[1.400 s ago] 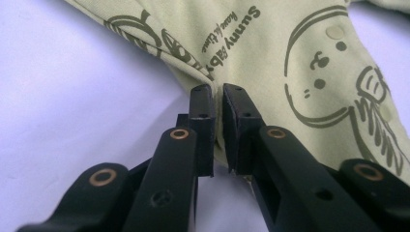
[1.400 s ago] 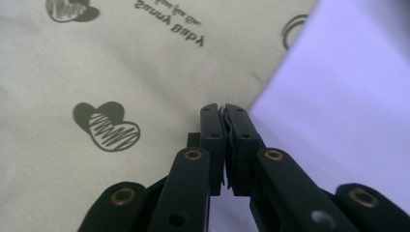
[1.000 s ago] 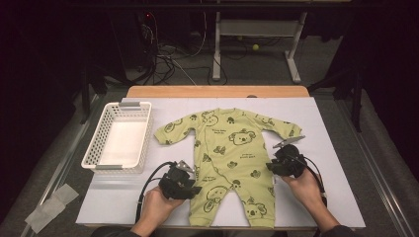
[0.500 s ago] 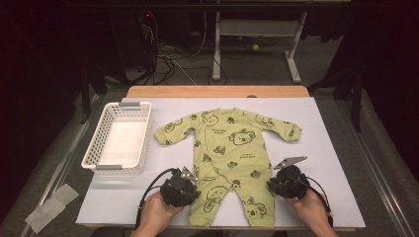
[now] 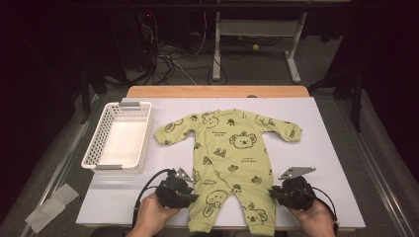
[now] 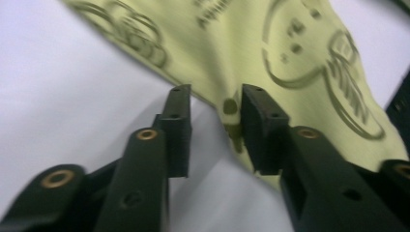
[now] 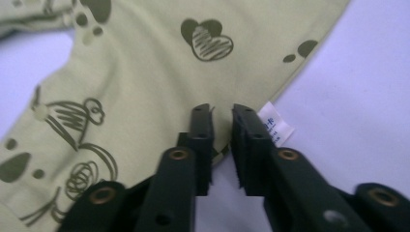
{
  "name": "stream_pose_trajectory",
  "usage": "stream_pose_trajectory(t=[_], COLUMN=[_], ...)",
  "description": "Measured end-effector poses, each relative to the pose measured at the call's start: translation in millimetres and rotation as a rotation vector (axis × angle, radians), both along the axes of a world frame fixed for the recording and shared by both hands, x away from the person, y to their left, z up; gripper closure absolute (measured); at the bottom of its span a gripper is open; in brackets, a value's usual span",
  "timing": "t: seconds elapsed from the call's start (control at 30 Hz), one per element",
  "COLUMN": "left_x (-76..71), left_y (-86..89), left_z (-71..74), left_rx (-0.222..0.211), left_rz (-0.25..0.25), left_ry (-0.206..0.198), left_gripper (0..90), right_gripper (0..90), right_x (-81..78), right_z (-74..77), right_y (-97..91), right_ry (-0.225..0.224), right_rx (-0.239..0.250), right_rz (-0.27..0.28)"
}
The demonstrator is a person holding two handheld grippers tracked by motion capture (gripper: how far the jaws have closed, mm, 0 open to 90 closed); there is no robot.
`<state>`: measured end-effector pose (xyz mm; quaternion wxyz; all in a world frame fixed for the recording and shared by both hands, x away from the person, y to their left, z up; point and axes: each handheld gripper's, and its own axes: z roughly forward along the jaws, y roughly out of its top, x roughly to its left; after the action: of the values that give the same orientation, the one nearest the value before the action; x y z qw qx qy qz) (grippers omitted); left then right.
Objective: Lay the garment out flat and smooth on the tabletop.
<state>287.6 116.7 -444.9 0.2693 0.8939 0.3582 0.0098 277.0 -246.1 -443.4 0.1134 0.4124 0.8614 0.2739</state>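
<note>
Romper (image 5: 228,163): lying flat and face up on the white sheet (image 5: 336,148) covering the worktop (image 5: 217,91), sleeves spreading out to both sides, legs pointing toward the person.
Left gripper (image 6: 212,104): jaws standing apart, having just been opening; sitting at the edge of the romper's left leg, with a small fold of the hem between them, one jaw over the sheet and the other over the cloth, not clamping.
Right gripper (image 7: 221,113): jaws having just been opening, now showing a narrow gap; resting at the outer edge of the romper's right leg, the cloth edge lying between them, pads not pressing on it.
Care tag (image 7: 276,126): sticking out from the romper's seam, just beside one right jaw.
Hands: left hand (image 5: 153,217) and right hand (image 5: 311,217) holding the grippers low at the near edge of the worktop, on either side of the legs.
Basket (image 5: 99,143): white, sitting on the sheet to the left of the romper, well apart from both grippers.
</note>
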Motion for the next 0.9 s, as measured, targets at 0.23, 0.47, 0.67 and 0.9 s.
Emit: stream_pose_trajectory(t=[0.23, 0.47, 0.67, 0.9], left_x=[40.9, 78.6, 119.3, 162.4], left_y=[6.0, 4.1, 4.2, 13.2], left_z=[24.9, 38.4, 49.3, 43.8], left_rx=[-0.029, -0.044, -0.003, 0.091], left_rz=[0.094, 0.159, 0.218, 0.322], left_ry=[-0.086, -0.122, -0.136, -0.105], left_gripper=[53.1, 53.0, 53.1, 53.1], right_gripper=[60.8, 54.9, 53.4, 52.1], right_x=[1.1, -3.6, -8.8, -8.0], right_z=[6.6, 10.5, 9.5, 9.4], right_y=[-15.1, -27.5, -28.3, -30.8], right_ry=[-0.053, -0.125, -0.164, -0.184], right_rx=[0.100, 0.150, 0.158, 0.165], right_rz=[-0.071, -0.110, -0.097, -0.103])
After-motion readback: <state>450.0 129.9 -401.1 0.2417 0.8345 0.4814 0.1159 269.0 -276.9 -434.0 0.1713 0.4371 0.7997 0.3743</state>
